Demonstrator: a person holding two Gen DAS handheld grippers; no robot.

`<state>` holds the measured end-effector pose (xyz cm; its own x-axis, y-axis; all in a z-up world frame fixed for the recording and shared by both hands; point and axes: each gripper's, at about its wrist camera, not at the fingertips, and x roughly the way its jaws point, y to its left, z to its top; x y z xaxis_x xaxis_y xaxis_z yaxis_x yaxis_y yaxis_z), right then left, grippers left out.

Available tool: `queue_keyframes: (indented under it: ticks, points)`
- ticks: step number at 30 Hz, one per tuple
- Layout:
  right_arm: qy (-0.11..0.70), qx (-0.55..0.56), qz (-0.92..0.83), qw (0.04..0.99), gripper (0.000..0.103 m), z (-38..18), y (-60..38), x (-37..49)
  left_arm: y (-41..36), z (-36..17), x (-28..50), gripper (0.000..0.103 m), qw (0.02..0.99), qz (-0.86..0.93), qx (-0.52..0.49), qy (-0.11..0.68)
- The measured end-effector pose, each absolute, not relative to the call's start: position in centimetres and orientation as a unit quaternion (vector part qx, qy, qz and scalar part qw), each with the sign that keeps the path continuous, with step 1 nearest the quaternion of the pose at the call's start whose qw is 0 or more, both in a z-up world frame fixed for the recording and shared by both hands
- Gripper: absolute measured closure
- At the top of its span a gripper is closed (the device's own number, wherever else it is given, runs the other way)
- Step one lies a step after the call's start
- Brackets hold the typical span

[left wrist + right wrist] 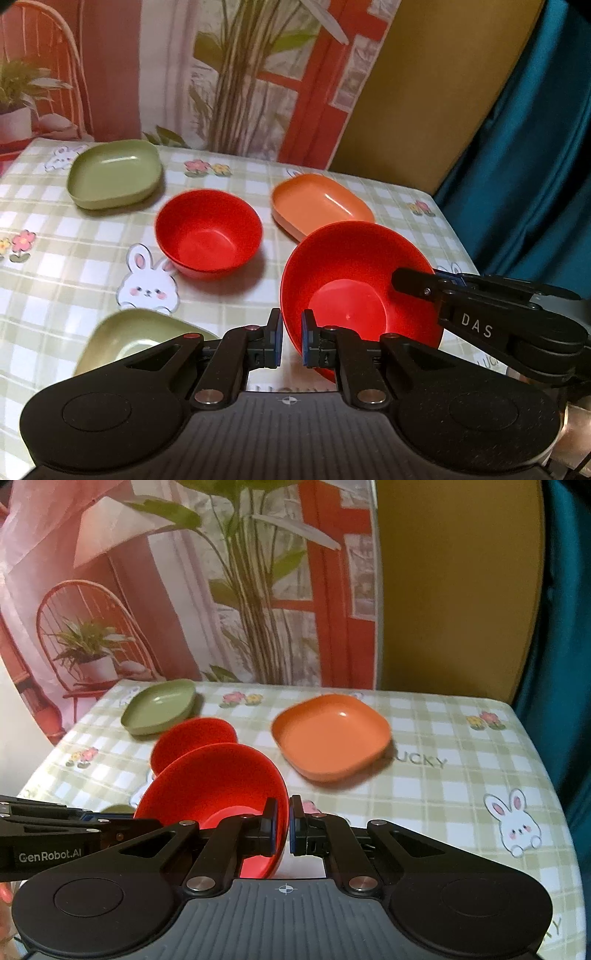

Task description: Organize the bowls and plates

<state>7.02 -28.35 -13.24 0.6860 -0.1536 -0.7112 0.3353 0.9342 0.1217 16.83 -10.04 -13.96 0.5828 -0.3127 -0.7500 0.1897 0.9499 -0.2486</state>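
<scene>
Both the left tongs (291, 341) and right tongs (282, 825) clench opposite rims of one red bowl (351, 295), carried tilted above the tabletop (443, 794), likely for nesting into the second red bowl (208, 232).

Both cams sit right behind their own tongs, looking forward and down across the table (229, 173) toward the backdrop. Left tongs (291, 341) fill that view's bottom; right tongs (282, 825) do the same. Each sees the other poking in from the side. Shared: held red bowl (354, 273), orange dish (330, 734), far green dish (114, 177).
</scene>
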Motion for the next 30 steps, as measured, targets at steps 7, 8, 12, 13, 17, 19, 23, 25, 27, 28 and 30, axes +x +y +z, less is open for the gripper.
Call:
queue_keyframes:
  ticks: [7,8,12,13,17,19,23,25,27,28,30]
  points:
    - [0.368,0.119,-0.127,0.913,0.097,-12.5,-27.5,9.6,-8.7,-13.1,17.8,0.092,0.894,-0.130,-0.079,0.421]
    - [0.368,0.119,-0.127,0.914,0.097,-12.5,-27.4,9.9,-8.5,-13.2,18.1,0.092,0.894,-0.129,-0.082,0.420]
    - [0.368,0.120,-0.124,0.914,0.097,-12.4,-27.2,11.2,-7.8,-13.1,18.8,0.092,0.897,-0.126,-0.083,0.416]
    - [0.368,0.121,-0.123,0.914,0.097,-12.4,-27.1,11.5,-7.7,-13.0,19.0,0.092,0.897,-0.124,-0.082,0.416]
    - [0.364,0.124,-0.122,0.915,0.097,-12.4,-26.7,12.6,-7.1,-13.2,20.2,0.092,0.898,-0.118,-0.083,0.415]
    - [0.364,0.129,-0.121,0.914,0.097,-12.6,-26.7,13.3,-6.7,-13.3,20.7,0.092,0.898,-0.116,-0.088,0.414]
    - [0.366,0.132,-0.121,0.913,0.097,-13.1,-26.8,14.7,-6.0,-13.5,21.9,0.092,0.900,-0.116,-0.091,0.410]
    - [0.365,0.135,-0.122,0.913,0.097,-13.4,-27.0,15.5,-5.8,-13.7,22.7,0.092,0.900,-0.116,-0.092,0.410]
    - [0.363,0.144,-0.124,0.912,0.097,-13.6,-27.4,16.4,-5.5,-13.9,23.6,0.092,0.901,-0.112,-0.090,0.410]
    - [0.363,0.149,-0.123,0.912,0.097,-13.8,-27.5,16.9,-5.3,-14.0,24.1,0.092,0.901,-0.110,-0.089,0.410]
    - [0.362,0.151,-0.122,0.912,0.097,-14.1,-27.7,17.8,-4.9,-14.3,24.9,0.092,0.901,-0.107,-0.089,0.411]
